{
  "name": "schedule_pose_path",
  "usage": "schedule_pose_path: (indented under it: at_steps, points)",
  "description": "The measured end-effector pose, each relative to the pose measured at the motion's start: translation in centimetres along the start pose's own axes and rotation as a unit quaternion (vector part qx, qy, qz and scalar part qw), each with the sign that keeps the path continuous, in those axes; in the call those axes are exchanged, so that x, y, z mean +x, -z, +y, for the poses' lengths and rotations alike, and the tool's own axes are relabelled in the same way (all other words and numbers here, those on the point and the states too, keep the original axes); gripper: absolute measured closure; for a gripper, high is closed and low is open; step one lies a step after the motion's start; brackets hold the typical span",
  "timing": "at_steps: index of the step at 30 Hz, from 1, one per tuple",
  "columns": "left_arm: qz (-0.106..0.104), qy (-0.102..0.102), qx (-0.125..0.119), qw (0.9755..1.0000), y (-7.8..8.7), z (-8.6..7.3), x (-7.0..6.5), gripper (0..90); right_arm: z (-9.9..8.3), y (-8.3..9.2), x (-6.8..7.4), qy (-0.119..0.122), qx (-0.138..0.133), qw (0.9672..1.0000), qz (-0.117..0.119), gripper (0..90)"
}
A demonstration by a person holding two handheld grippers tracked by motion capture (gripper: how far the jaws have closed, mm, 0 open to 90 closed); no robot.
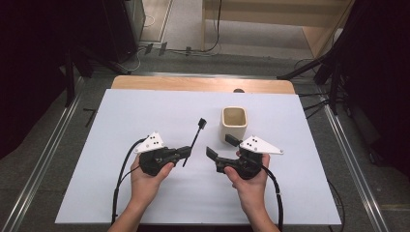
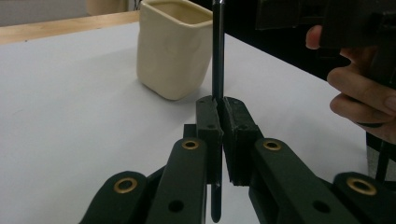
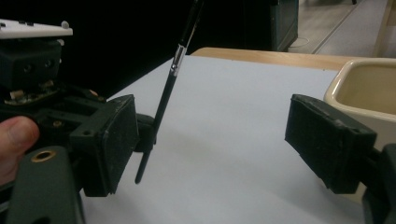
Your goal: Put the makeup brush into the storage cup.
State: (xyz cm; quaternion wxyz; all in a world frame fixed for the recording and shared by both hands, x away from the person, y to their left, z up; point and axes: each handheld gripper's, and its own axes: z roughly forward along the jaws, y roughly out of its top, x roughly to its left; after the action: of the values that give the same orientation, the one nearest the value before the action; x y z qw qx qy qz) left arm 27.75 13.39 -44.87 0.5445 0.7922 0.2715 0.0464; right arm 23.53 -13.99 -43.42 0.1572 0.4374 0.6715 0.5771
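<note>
Overhead, left tool (image 1: 186,152) clamps the brush (image 1: 196,137); right tool (image 1: 222,145) gapes, empty.

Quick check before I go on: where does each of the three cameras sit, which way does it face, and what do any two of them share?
High view: above the person's side, facing forward and down on the white table; both forearms, left tongs shut on a thin black brush, right tongs open.
Left gripper view: rides the left tongs, facing the cream cup; own jaws clamp the brush.
Right gripper view: rides the right tongs, facing the left tongs; own jaws apart.
Shared: brush and cup in all three.
</note>
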Motion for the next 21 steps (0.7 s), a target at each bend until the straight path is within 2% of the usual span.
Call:
schedule_pose_path:
  at_steps: [6,10,11,15,21]
  points:
    - [-0.007,-0.003,-0.014,0.9999,-0.2,0.0,-0.6,86.9,-0.1,-0.6,0.2,-0.039,0.001,0.9989,0.025,21.9]
    - [-0.009,-0.008,-0.019,0.9997,-0.4,0.0,-1.1,86.9,-0.2,-0.6,0.3,-0.055,-0.003,0.998,0.03,24.9]
    - [-0.014,-0.013,-0.018,0.9997,-0.6,0.0,-1.4,86.9,-0.3,-0.7,0.3,-0.066,-0.005,0.9972,0.036,27.5]
    - [-0.02,-0.02,-0.019,0.9994,-0.9,-0.1,-2.1,86.9,-0.5,-0.7,0.3,-0.075,-0.013,0.9962,0.043,34.1]
    - [-0.024,-0.039,-0.03,0.9985,-1.4,-0.4,-3.1,86.9,-0.9,-0.8,0.8,-0.074,-0.015,0.9964,0.037,41.8]
